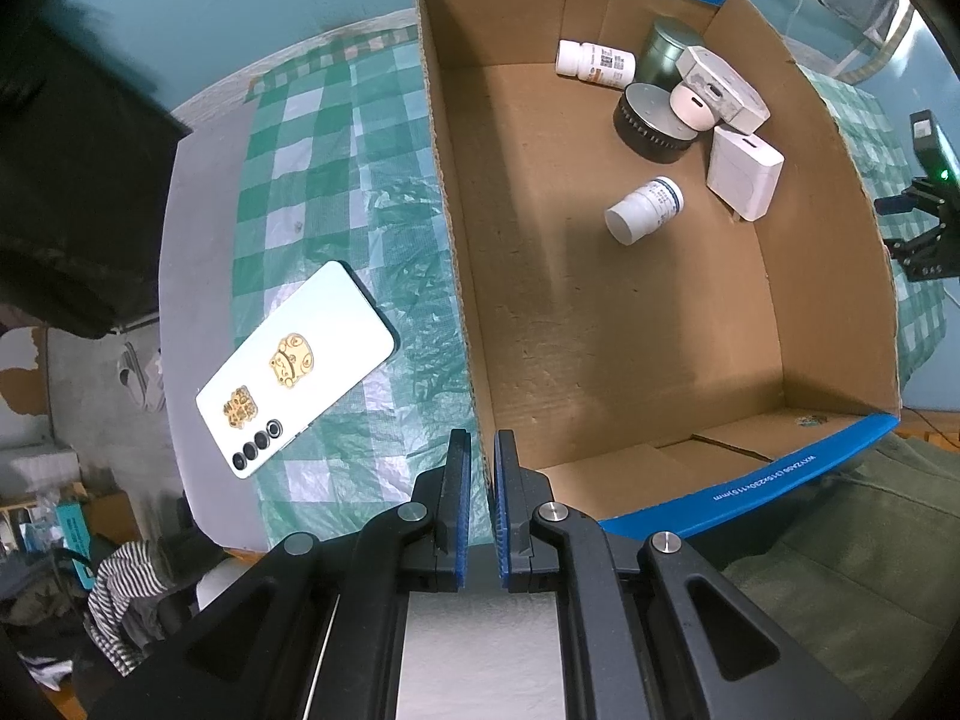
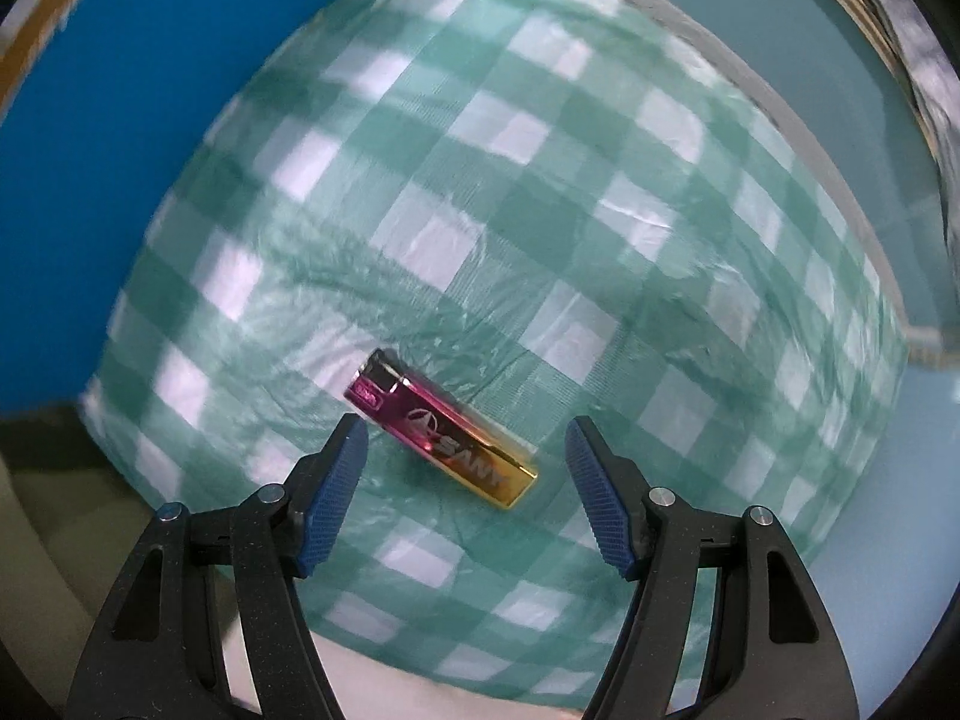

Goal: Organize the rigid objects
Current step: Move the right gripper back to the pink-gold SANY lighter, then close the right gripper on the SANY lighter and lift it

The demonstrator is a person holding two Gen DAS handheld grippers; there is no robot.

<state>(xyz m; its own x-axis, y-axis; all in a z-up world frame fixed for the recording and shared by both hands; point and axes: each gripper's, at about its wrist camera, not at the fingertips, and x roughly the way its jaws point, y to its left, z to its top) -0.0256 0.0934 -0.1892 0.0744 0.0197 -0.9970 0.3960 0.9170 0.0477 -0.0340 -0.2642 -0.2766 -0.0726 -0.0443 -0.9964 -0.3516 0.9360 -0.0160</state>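
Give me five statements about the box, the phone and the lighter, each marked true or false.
1. The phone lies inside the cardboard box. False: it lies on the checked cloth beside it.
2. The right gripper is open above the lighter. True.
3. The left gripper holds a bottle. False: shut, empty.
4. The box is empty. False: bottles and small containers lie inside.
5. The lighter lies on the cloth. True.

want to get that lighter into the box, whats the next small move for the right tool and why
Probably ease the right tool straight down and close. Its fingers stand open on either side of the lighter, which lies flat on the checked cloth, not yet touched.
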